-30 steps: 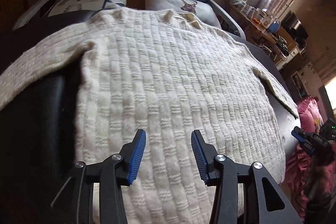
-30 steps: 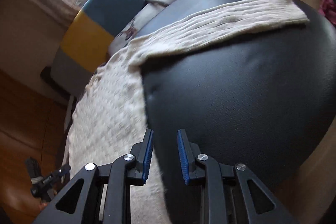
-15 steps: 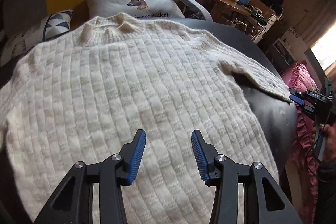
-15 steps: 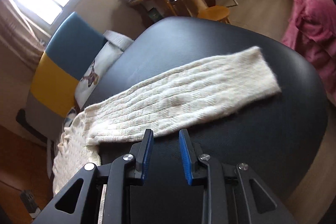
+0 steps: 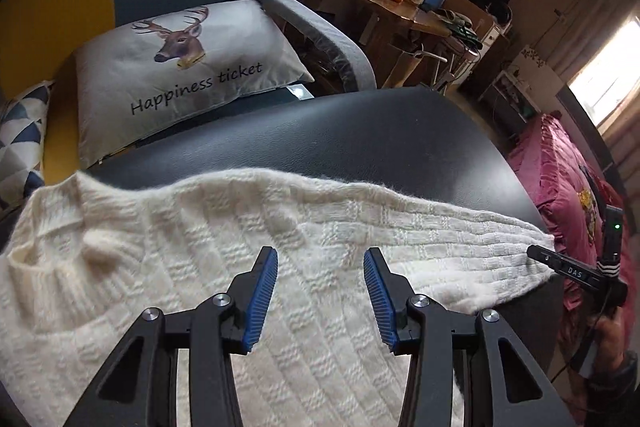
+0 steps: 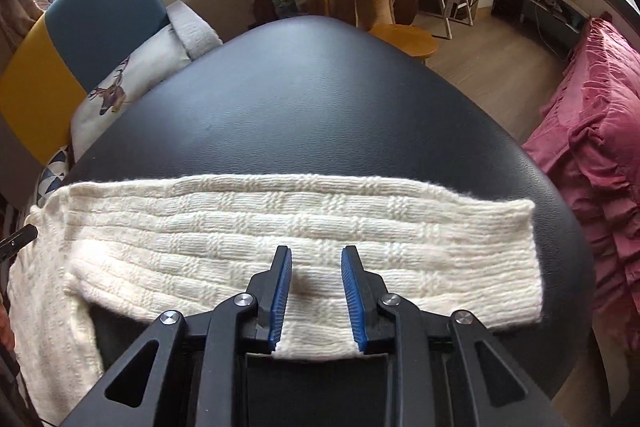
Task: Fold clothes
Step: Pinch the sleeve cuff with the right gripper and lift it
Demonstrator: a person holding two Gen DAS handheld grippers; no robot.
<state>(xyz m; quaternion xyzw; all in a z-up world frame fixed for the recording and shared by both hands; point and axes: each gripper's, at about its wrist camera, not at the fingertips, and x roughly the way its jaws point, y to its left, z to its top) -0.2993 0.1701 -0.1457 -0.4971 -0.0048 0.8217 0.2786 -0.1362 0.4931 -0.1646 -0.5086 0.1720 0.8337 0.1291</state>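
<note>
The cream knit sweater (image 5: 168, 267) lies flat on the black tabletop (image 5: 360, 139), sleeve (image 6: 304, 235) outstretched. Left tongs (image 5: 320, 291) gape wide, right tongs (image 6: 314, 291) part-open, both empty. A deer pillow (image 5: 180, 67) sits at 11 o'clock.

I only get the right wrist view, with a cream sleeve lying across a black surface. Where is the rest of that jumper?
Observer: The left wrist view shows the sweater body and its collar spread flat, under the open left tool.
Operator: Anything printed on that pillow?
Observer: Yes, the pillow shows a deer head and reads "Happiness ticket".
Operator: Where is my right tool?
Observer: Part of the right tool shows just past the sleeve cuff.
</note>
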